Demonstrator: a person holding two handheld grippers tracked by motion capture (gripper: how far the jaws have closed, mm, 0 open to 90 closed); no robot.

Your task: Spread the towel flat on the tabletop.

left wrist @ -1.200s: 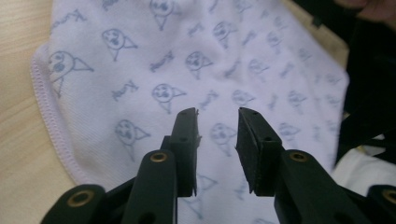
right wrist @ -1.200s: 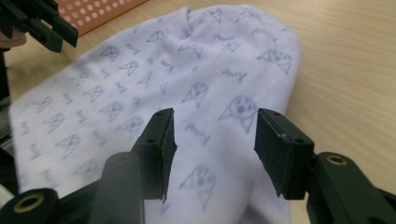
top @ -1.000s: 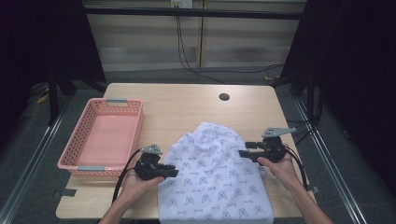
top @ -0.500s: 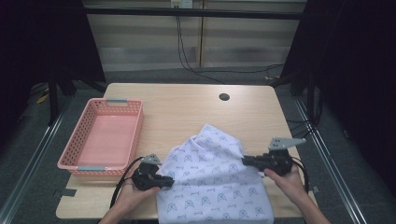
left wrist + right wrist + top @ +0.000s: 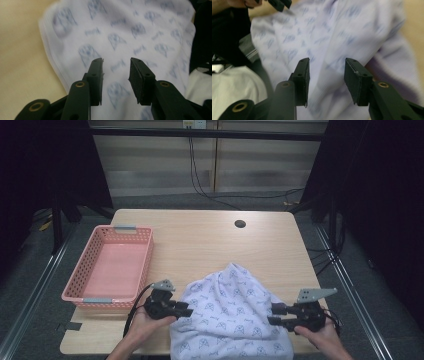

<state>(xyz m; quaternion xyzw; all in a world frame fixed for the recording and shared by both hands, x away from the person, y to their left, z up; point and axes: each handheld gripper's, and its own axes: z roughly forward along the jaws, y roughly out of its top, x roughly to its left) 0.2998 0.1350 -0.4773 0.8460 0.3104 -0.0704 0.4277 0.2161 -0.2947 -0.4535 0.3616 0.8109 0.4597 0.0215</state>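
A white cloth with a blue print (image 5: 230,320) lies bunched at the table's near edge, hanging over the front. My left gripper (image 5: 186,309) sits at the cloth's left side, jaws open; in the left gripper view (image 5: 116,67) the cloth (image 5: 130,32) lies just beyond the empty jaws. My right gripper (image 5: 274,315) is at the cloth's right side, also open. In the right gripper view (image 5: 326,68) the blurred cloth (image 5: 332,30) spreads ahead of the jaws, with nothing between them.
A pink plastic basket (image 5: 82,287) stands empty at the table's left. The wooden table (image 5: 210,240) has a round cable hole (image 5: 240,224) near its far edge. Black cables hang behind the table.
Both grippers have pulled toward the near edge, dragging the cloth with them, and now stand open; the cloth has bunched up nearer the front.
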